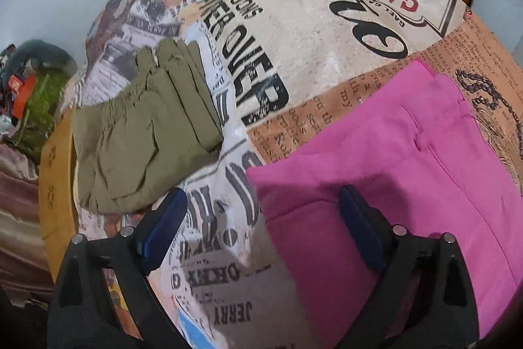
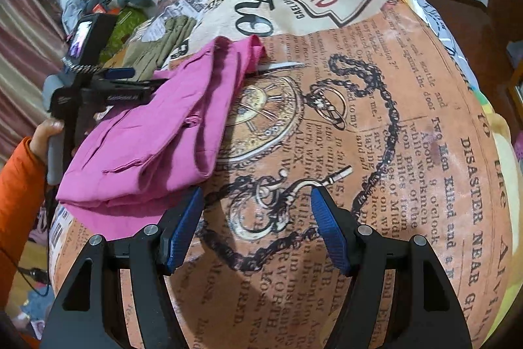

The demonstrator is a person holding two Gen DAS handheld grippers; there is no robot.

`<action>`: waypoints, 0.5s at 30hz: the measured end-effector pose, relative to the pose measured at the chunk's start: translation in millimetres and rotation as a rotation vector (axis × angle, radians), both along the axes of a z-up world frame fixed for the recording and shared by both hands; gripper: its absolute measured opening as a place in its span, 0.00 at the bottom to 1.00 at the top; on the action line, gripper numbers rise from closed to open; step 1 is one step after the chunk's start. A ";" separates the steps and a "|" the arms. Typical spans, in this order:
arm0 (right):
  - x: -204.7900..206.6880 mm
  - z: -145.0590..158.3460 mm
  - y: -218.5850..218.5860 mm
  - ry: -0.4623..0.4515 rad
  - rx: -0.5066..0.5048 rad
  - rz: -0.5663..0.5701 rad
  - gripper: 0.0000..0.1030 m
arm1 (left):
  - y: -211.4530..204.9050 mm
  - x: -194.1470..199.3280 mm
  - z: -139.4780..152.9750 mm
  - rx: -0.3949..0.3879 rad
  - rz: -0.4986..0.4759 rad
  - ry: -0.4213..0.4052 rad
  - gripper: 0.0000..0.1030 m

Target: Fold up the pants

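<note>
Blue ribbed pads (image 1: 163,228) of my left gripper (image 1: 261,201) spread wide, empty, over pink pants' (image 1: 392,169) folded corner – lower edge cut off; right gripper (image 2: 256,205) open beside pants on newsprint cloth (image 2: 376,126) – olive pants (image 1: 147,133) folded, soft, wrinkled

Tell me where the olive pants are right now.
In the left wrist view the olive pants lie folded on the newspaper-print cover, left of the pink pants and just ahead of the left tool.
</note>
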State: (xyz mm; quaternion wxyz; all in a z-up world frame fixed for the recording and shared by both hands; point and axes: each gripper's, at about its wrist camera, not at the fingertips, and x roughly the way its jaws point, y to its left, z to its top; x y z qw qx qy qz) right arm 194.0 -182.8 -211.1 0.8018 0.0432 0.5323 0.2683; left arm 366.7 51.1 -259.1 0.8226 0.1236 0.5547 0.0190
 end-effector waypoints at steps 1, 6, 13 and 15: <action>0.5 0.7 -0.5 -0.002 -0.004 -0.001 0.64 | 2.6 -2.6 0.9 -0.013 0.010 0.012 0.93; -6.0 12.2 -7.8 -0.026 -0.003 -0.006 0.64 | 11.0 -23.8 8.5 -0.003 0.004 0.007 0.93; -17.3 26.9 -12.7 -0.054 0.009 -0.018 0.64 | 23.6 -68.9 24.4 0.007 0.014 -0.015 0.93; -21.1 29.7 -11.3 -0.050 0.021 -0.014 0.64 | 25.0 -84.8 28.8 0.038 0.003 -0.029 0.93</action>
